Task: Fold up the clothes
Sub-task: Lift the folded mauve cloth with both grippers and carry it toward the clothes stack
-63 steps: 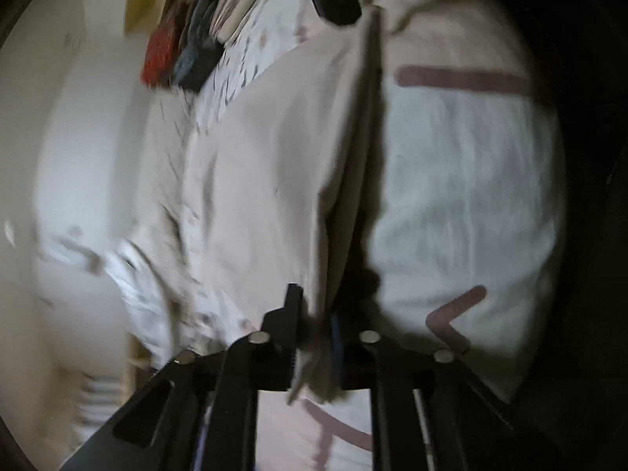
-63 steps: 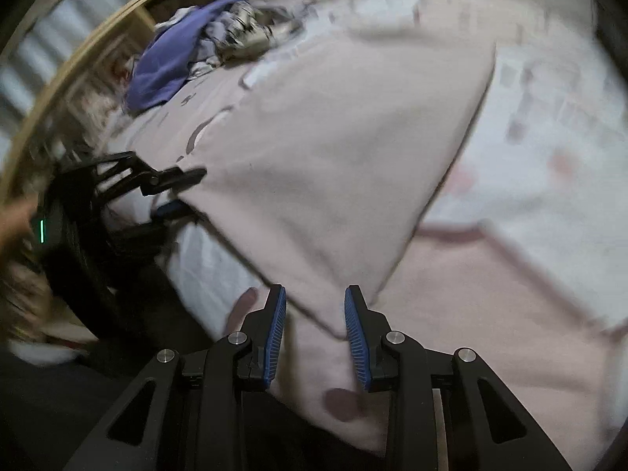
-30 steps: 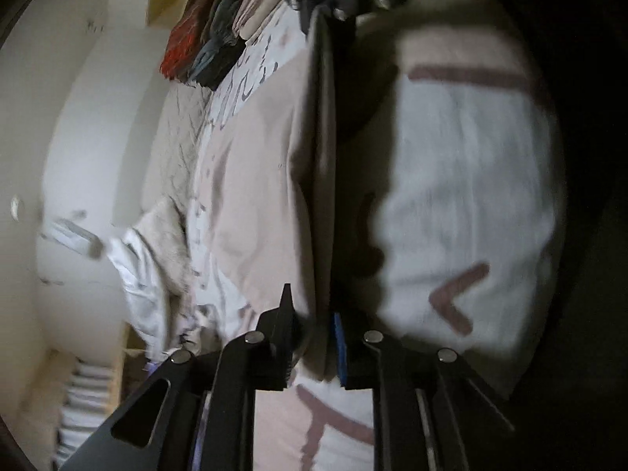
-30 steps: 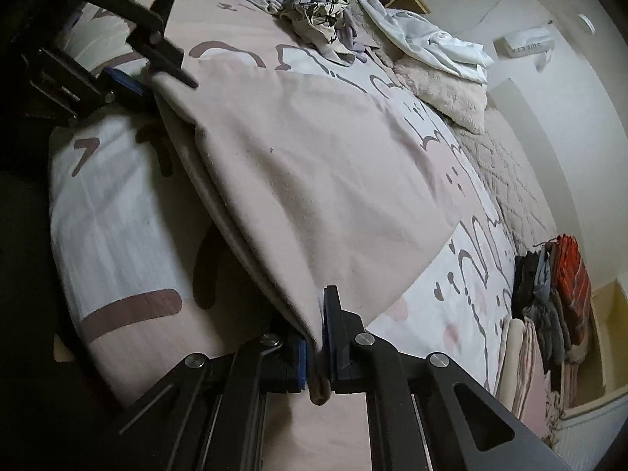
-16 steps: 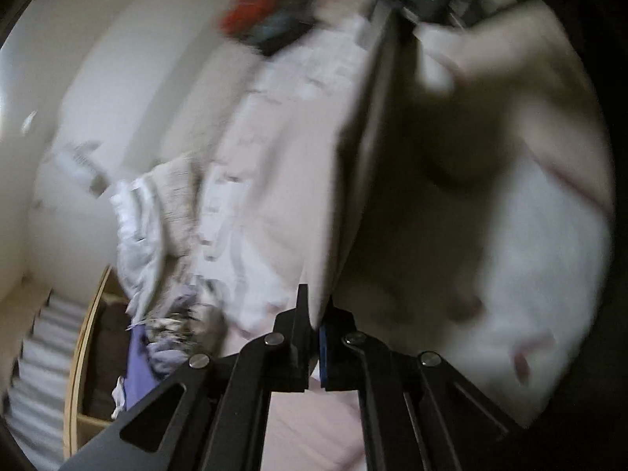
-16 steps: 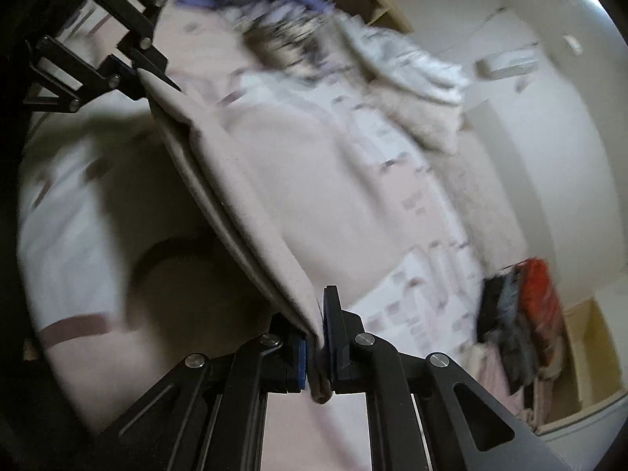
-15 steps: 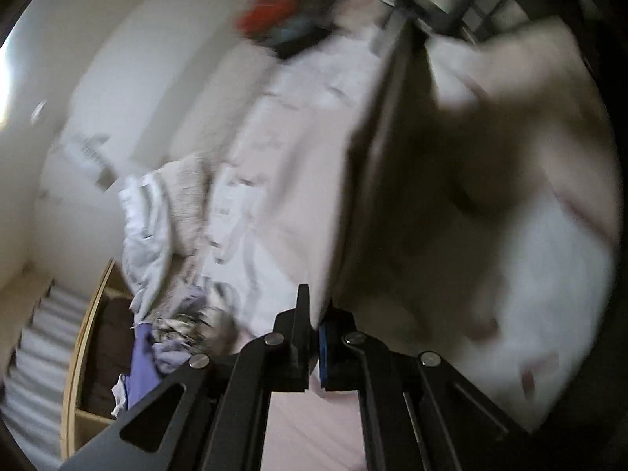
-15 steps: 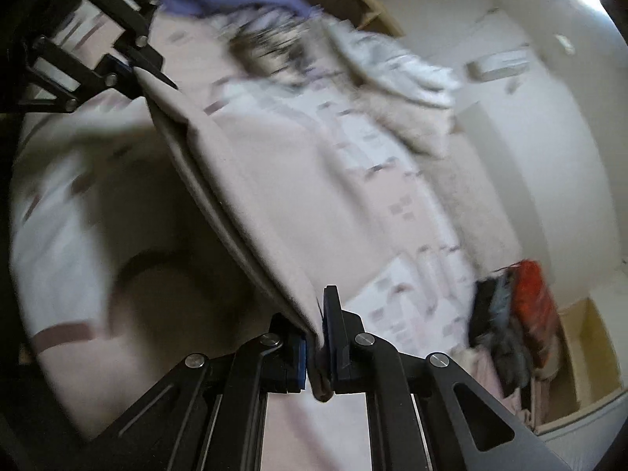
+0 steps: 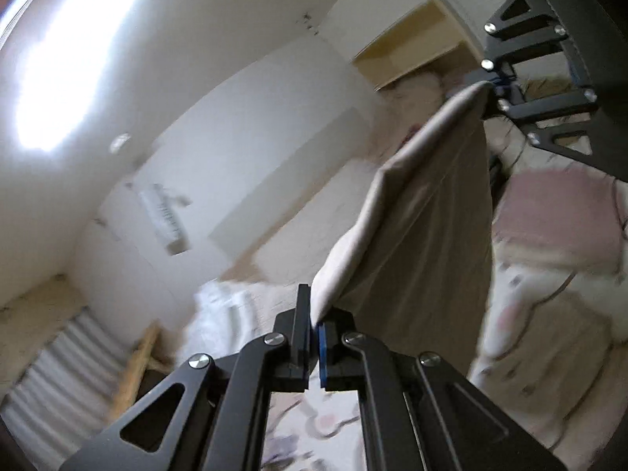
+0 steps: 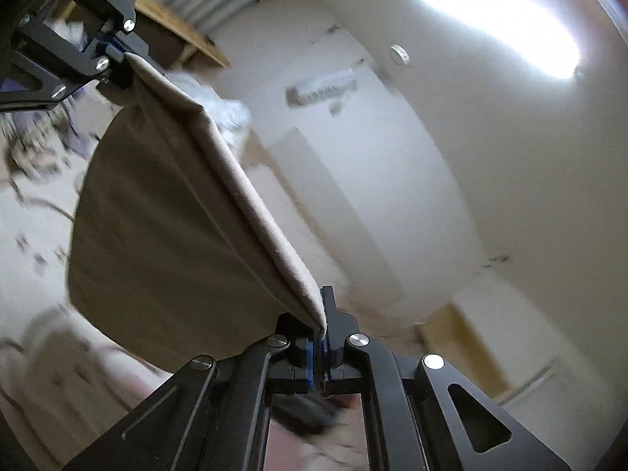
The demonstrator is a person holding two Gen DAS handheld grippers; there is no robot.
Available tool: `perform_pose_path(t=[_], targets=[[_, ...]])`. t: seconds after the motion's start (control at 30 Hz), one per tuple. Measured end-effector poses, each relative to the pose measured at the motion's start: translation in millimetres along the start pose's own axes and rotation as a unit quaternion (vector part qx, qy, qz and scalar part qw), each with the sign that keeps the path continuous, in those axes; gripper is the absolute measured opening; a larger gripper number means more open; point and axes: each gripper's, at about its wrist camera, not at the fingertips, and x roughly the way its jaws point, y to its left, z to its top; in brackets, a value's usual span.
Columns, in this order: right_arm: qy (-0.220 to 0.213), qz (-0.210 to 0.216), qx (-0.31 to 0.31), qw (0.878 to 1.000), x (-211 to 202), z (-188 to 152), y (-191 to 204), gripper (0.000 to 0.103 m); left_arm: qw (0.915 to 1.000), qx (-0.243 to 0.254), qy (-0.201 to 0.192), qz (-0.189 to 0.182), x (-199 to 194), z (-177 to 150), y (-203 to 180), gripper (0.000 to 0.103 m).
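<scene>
two grippers hold one beige cloth (image 9: pixel 428 212) between them, lifted clear above the bed (image 9: pixel 557 274). the left gripper (image 9: pixel 314 337) has its jaws pinched right down, only a thin gap left, with a corner of the cloth caught between the blue pads (image 9: pixel 322 349). from there the cloth's top edge runs up and away to the right gripper (image 9: pixel 496 86), seen at the upper right of the left view, which nips the far corner.

in the right view the right gripper (image 10: pixel 318 349) is likewise clamped almost fully closed, a fold of the cloth's edge squeezed between its pads (image 10: pixel 310 357). the same edge climbs to the upper left, where the left gripper (image 10: pixel 115 53) grips the other corner. the edge between the two is fairly taut, sagging only slightly, and the rest of the cloth hangs below it as a doubled sheet, its lower hem curving free with nothing touching it.

under the cloth lies the bed with a pale cover printed in pink and dark marks; it is blurred. a heap of white fabric (image 9: pixel 219 314) sits near a wooden frame (image 9: pixel 137 369) at the far end, next to a ribbed white surface (image 9: pixel 59 376). an air conditioner (image 10: pixel 322 88) is mounted on the white wall (image 10: pixel 412 165), a bright ceiling light (image 10: pixel 498 19) glares overhead, and a yellow-lined recess (image 9: pixel 412 47) opens in the wall.
</scene>
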Motion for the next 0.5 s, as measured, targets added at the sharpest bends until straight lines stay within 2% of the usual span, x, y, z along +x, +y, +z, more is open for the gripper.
perform_pose_path(t=[0.13, 0.27, 0.37, 0.5], targets=[[0.018, -0.039, 0.018, 0.999, 2, -22, -49, 0.003, 0.9944, -0.064, -0.017, -0.083, 12, 38, -7, 0.003], [0.063, -0.048, 0.024, 0.997, 18, -48, -89, 0.003, 0.9918, -0.054, -0.034, -0.111, 32, 78, -38, 0.003], [0.098, -0.051, 0.035, 0.993, 35, -74, -116, 0.003, 0.9873, -0.068, -0.044, -0.137, 55, 110, -54, 0.003], [0.137, -0.065, 0.031, 0.988, 64, -106, -141, 0.003, 0.9855, -0.083, -0.046, -0.141, 94, 148, -68, 0.003]])
